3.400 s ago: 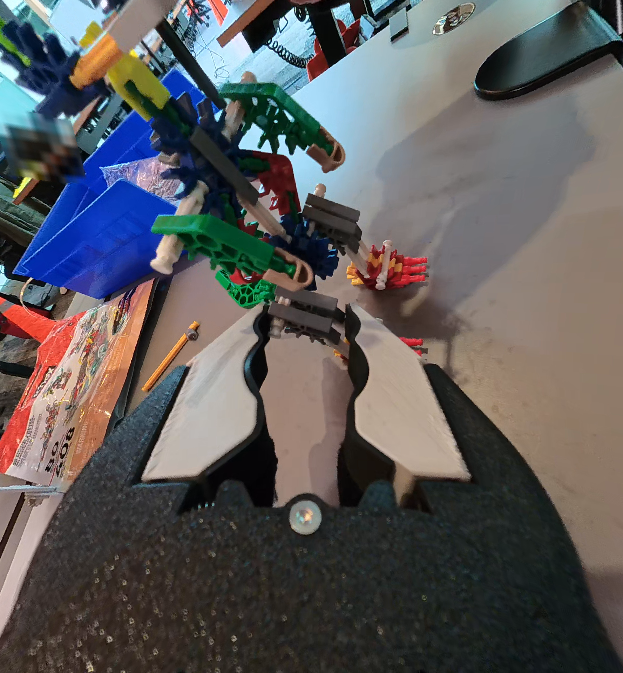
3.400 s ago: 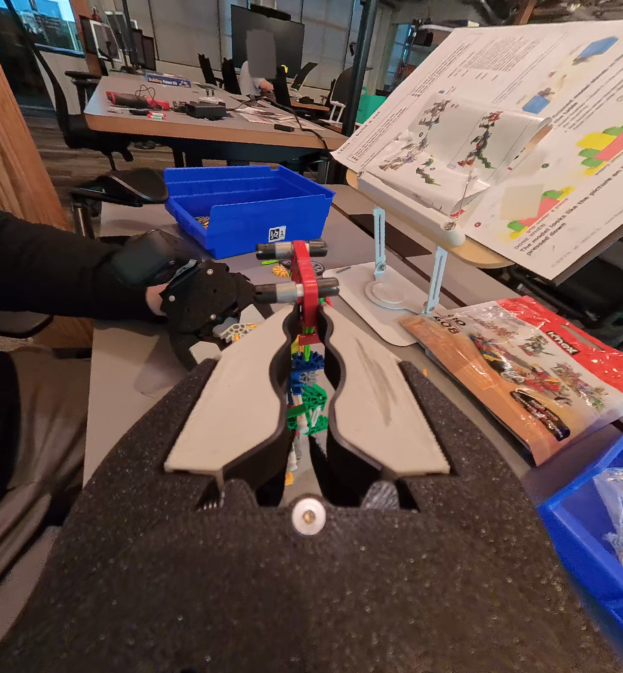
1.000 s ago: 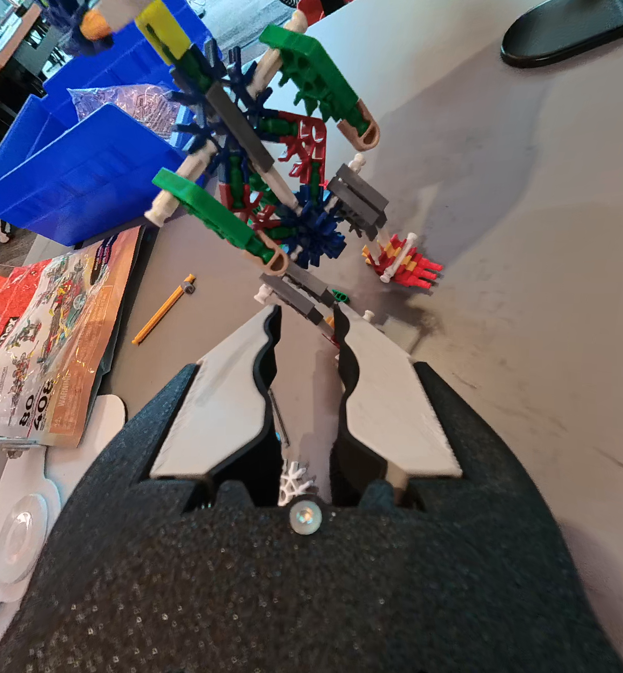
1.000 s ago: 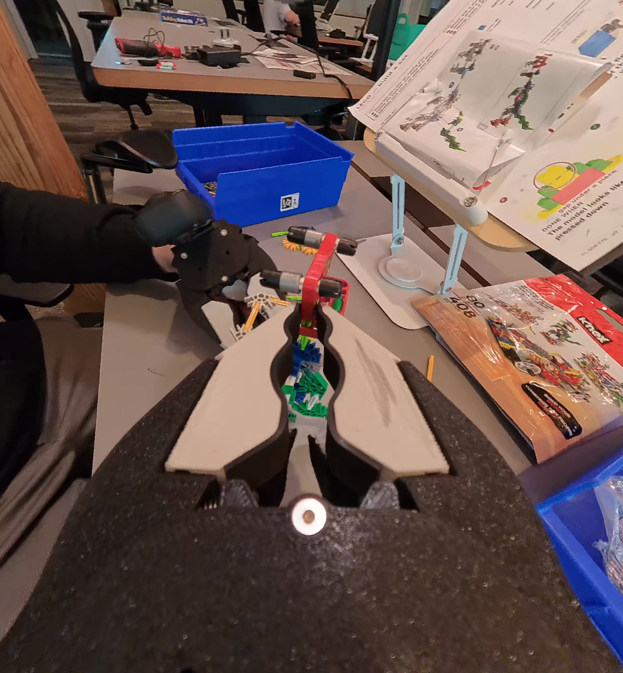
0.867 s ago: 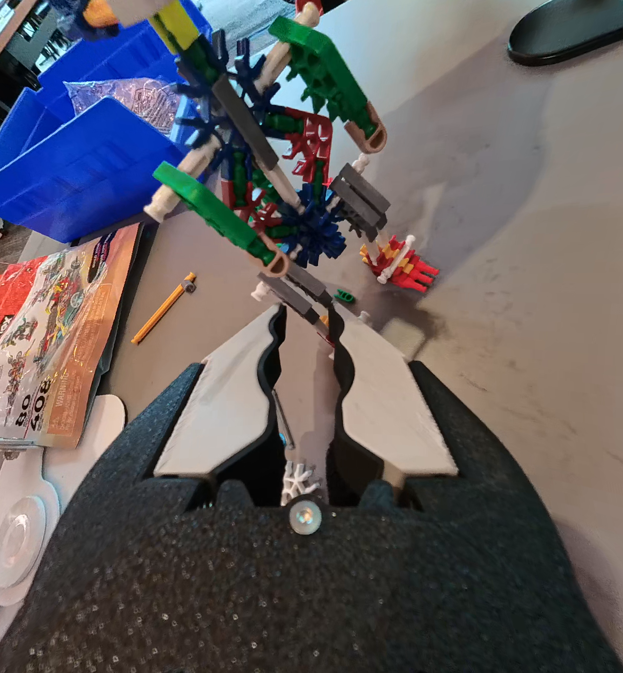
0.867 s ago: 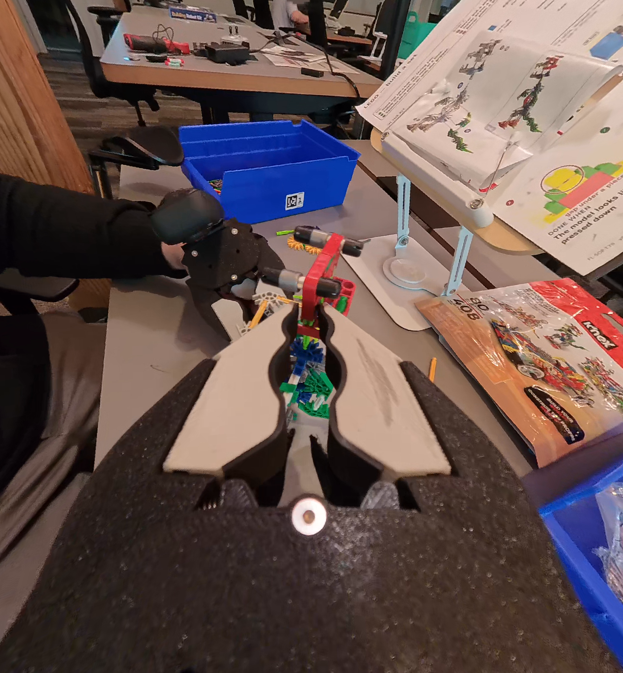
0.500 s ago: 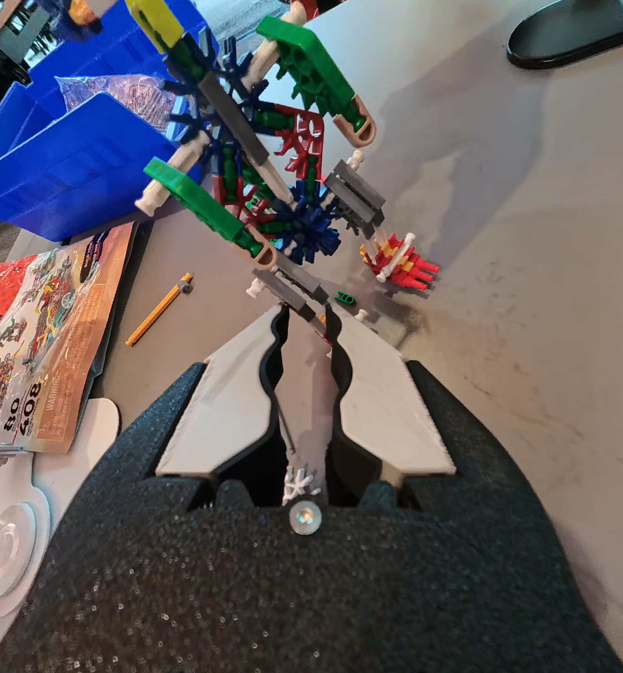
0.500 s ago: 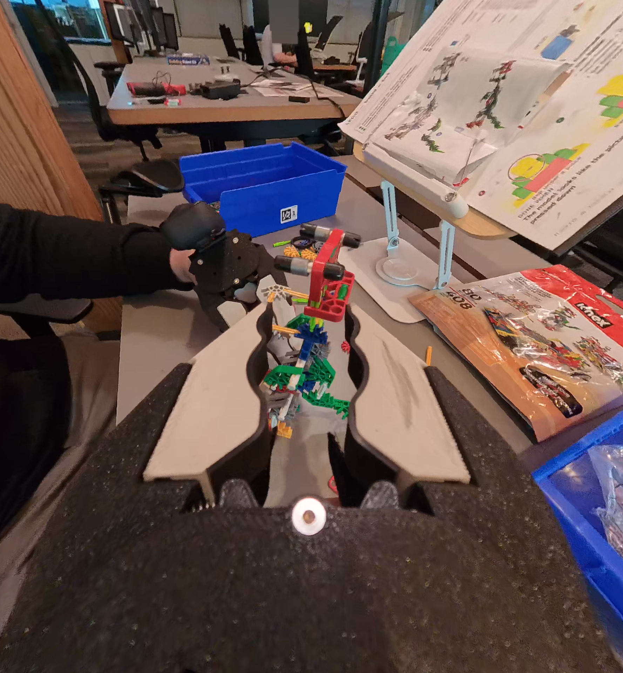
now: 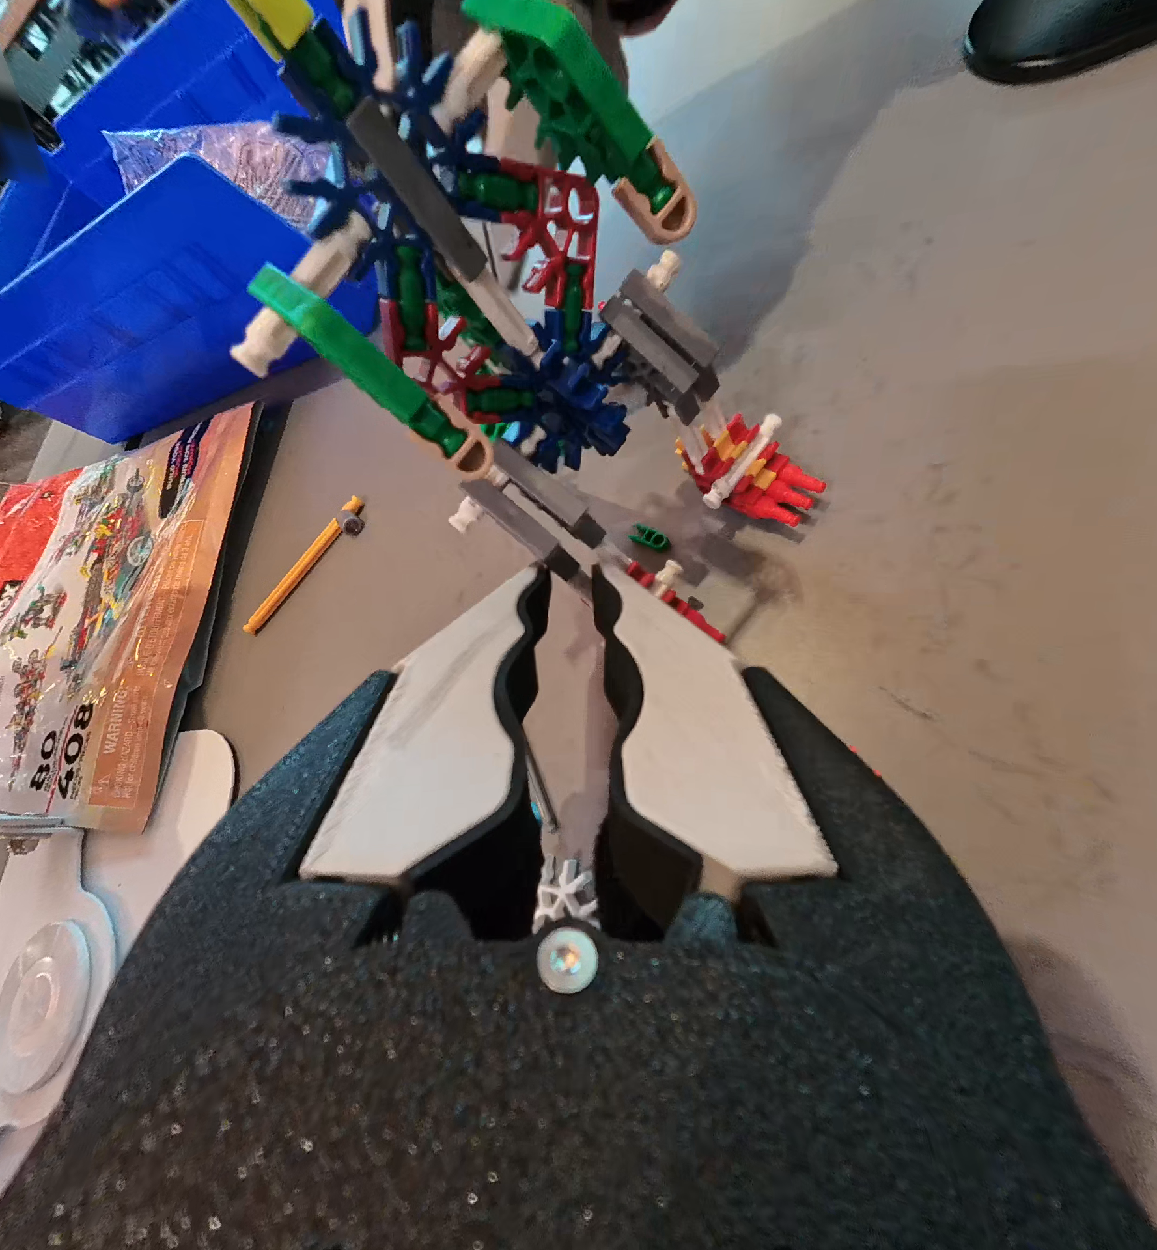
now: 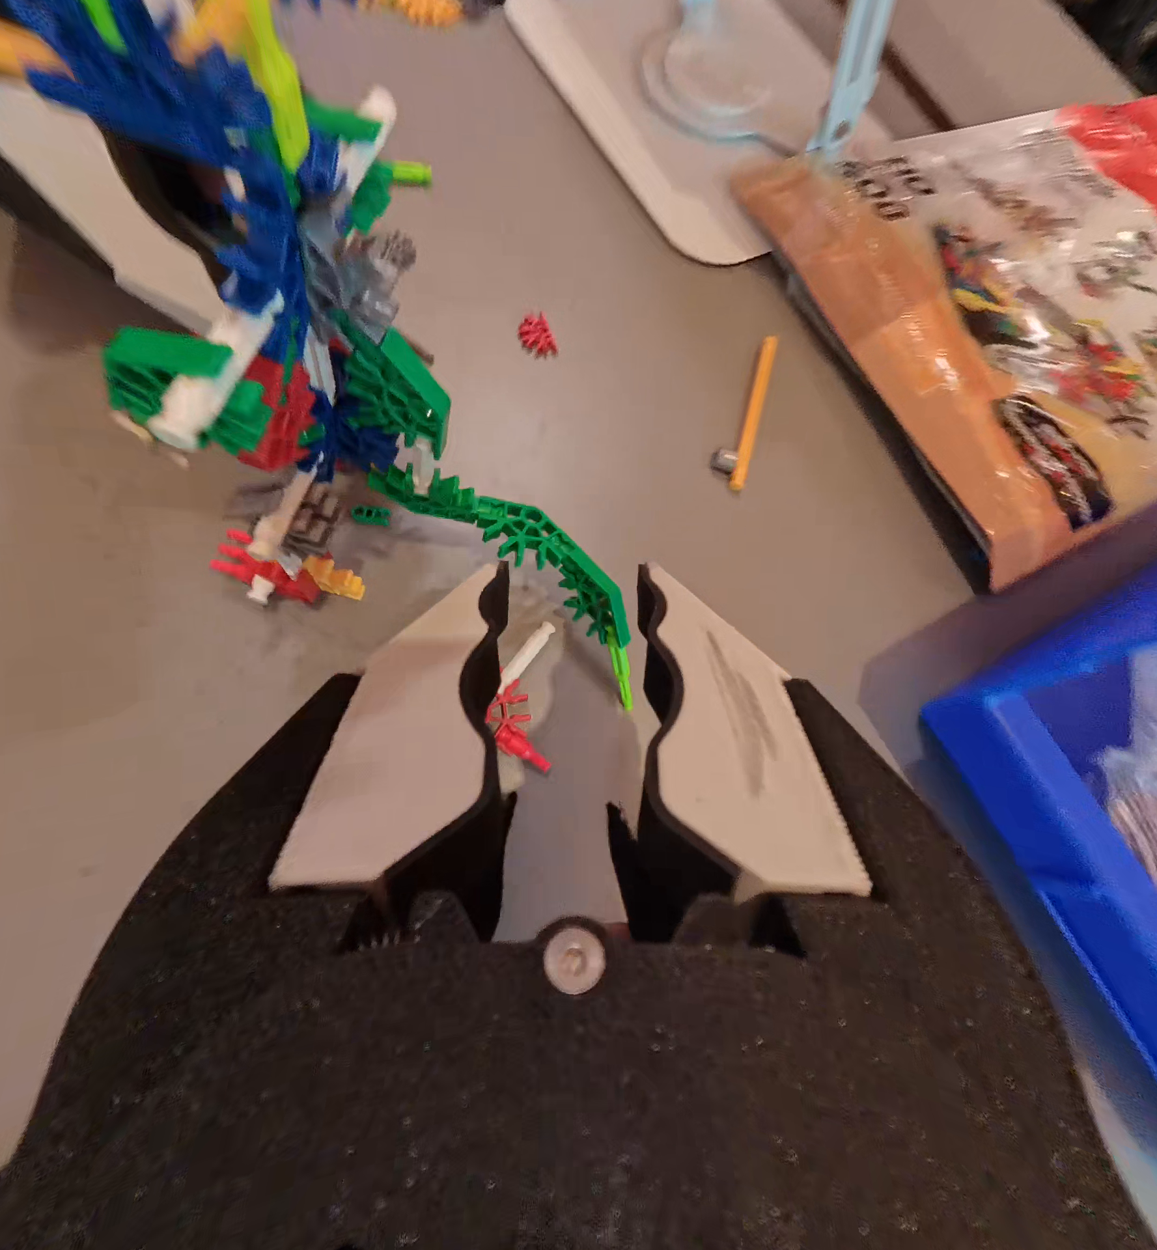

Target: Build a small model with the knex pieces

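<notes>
1. Gripping item: left gripper [image 9: 570,578], jaws drawn narrow onto a grey leg block at the foot of the toy model [image 9: 467,284]. The gap is tighter than it was a few seconds ago.
2. Toy model: rod-and-connector build in green, blue, red and grey, leaning over the grey table [image 10: 88,676]. Its red and yellow foot [image 9: 751,473] rests on the surface just beyond the left gripper's tips.
3. Right gripper [image 10: 572,582]: jaws wide, nothing held. A second ago it was clamped on the red piece at the model's top. It has since let go and swung down to face the tabletop, so the model now hangs on the left gripper's hold and its own footing.
4. Green tail [image 10: 535,534]: curved, toothed, trailing from the model down between the right gripper's fingertips; contact with either finger cannot be told.
5. Loose pieces between the right fingers, lying on the table: small red connector [image 10: 511,727] and white rod [image 10: 528,649].
6. Surroundings: yellow rod [image 10: 751,412], loose, near a printed parts bag [image 10: 968,304]; blue bin [image 10: 1035,812] at the right edge; pale stand base [image 10: 629,135] beyond.
</notes>
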